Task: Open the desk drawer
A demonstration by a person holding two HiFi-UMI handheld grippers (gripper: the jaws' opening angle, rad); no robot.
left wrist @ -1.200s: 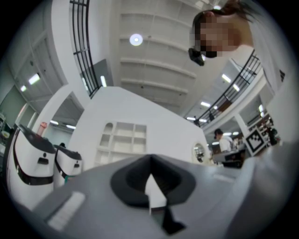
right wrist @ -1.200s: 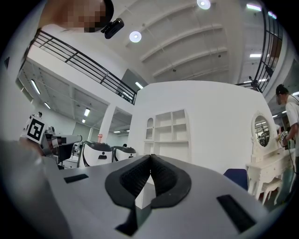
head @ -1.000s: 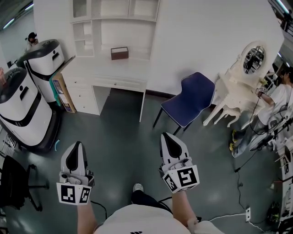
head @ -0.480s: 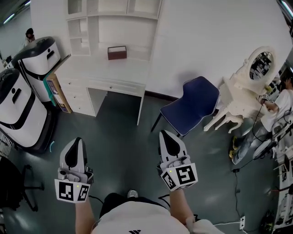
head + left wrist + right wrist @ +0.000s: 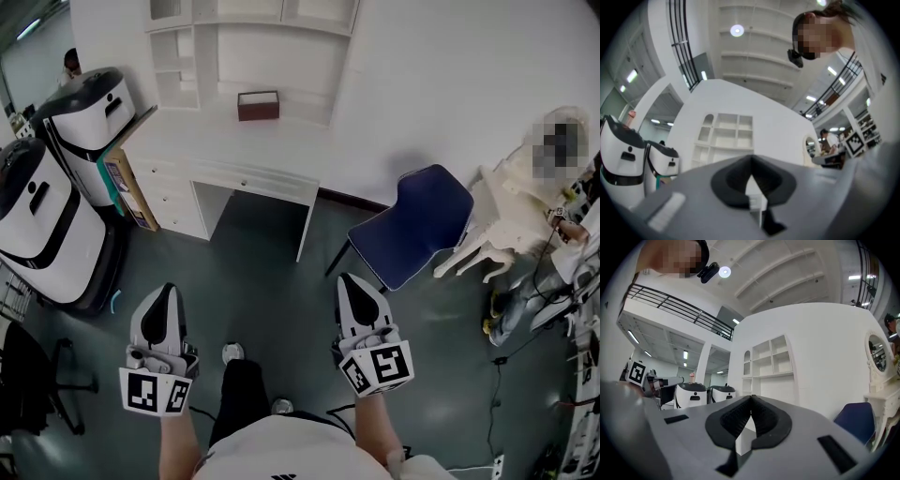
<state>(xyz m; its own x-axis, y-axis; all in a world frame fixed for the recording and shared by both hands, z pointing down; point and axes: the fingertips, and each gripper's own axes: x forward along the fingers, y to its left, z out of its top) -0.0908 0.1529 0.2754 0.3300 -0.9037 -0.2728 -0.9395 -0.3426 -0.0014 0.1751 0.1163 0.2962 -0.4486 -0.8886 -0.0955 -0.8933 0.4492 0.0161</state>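
head view: left tongs clenched on nothing above the floor; well ahead the white bench, its drawer closed under the top; right tongs likewise clenched and empty; blue chair further right.

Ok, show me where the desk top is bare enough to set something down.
Desk top: bare in front of the brown box, out to the front edge, and beside it on both sides. Crowded at the desk's left end, where a white machine and a cardboard panel stand.
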